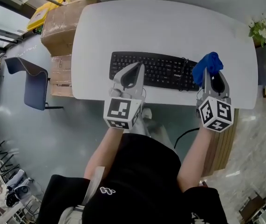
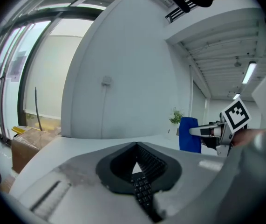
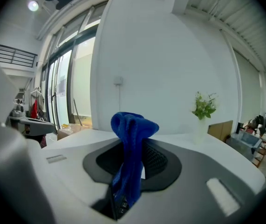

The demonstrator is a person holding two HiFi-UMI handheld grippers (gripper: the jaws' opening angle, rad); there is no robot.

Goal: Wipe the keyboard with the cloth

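Office, white desk [image 1: 170, 27], keyboard [image 1: 152, 70], chair [image 1: 32, 85]

**A:** Where is the keyboard?

**B:** The keyboard [image 1: 163, 69] lies on the table [image 1: 170, 27], along its near edge, about midway.

**A:** And the grippers?

**B:** The left gripper [image 1: 134, 70] is over the keyboard's left end. The right gripper [image 1: 212, 74] is at its right end, with the cloth [image 1: 206, 64] between its jaws.

**A:** Anything around the table?

**B:** Boxes [image 1: 60, 27] stand by the far left corner. A chair [image 1: 32, 85] is on the floor to the left. A plant [image 1: 262, 31] is beyond the far right corner.

Bright daylight, fisheye-warped edges
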